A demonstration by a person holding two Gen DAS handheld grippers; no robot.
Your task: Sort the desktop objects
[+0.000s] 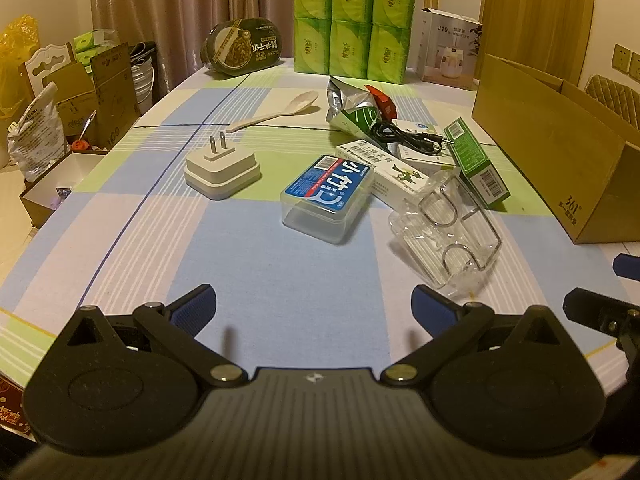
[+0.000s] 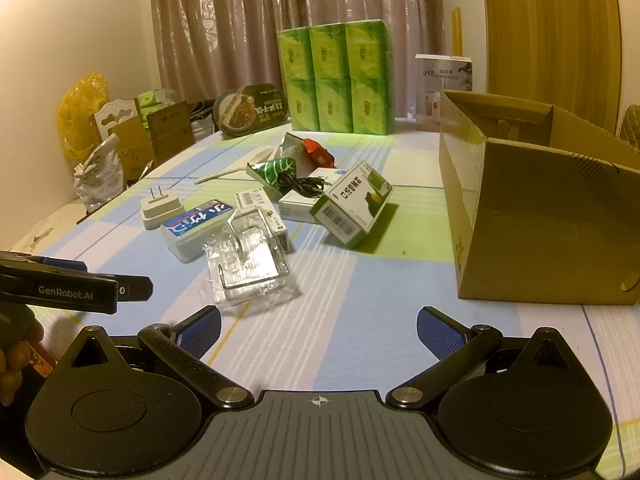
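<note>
My left gripper (image 1: 314,308) is open and holds nothing, low over the checked tablecloth (image 1: 248,248). Ahead of it lie a white plug adapter (image 1: 221,170), a clear box with a blue label (image 1: 329,194) and a clear plastic holder (image 1: 450,232). Behind these sit white and green cartons (image 1: 476,162), a black cable (image 1: 404,136), foil packets (image 1: 352,106) and a white spoon (image 1: 276,114). My right gripper (image 2: 318,330) is open too and holds nothing. The clear holder (image 2: 248,260) lies just ahead-left of it, the green carton (image 2: 352,206) farther off. The left gripper's side (image 2: 76,286) shows at the left edge.
An open cardboard box (image 2: 540,216) stands on the right of the table, also seen as a cardboard box (image 1: 560,152) from the left wrist. Green tissue packs (image 1: 352,20), a dark food bowl (image 1: 244,46) and a humidifier box (image 1: 450,50) line the far edge. Floor clutter lies left.
</note>
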